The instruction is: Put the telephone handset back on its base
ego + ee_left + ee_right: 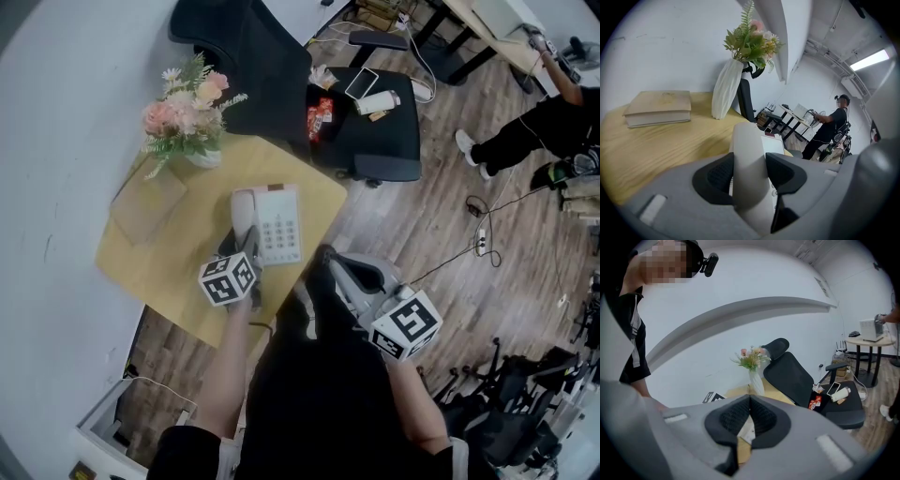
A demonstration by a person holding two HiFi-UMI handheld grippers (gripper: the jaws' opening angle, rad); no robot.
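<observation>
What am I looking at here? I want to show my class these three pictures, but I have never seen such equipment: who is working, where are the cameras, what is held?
There is no robot: a person holds a two-jaw gripper in each hand. The cubes with square markers belong to the grippers. The head view comes from a camera on the person's head, looking down; the other two come from cameras riding on each gripper, looking along its jaws. On the wooden table lie a book, a white vase of flowers and a white telephone base. The left gripper is shut on the handset, beside the base's keypad; whether it is seated I cannot tell. The right gripper is shut and empty, beside the table.
</observation>
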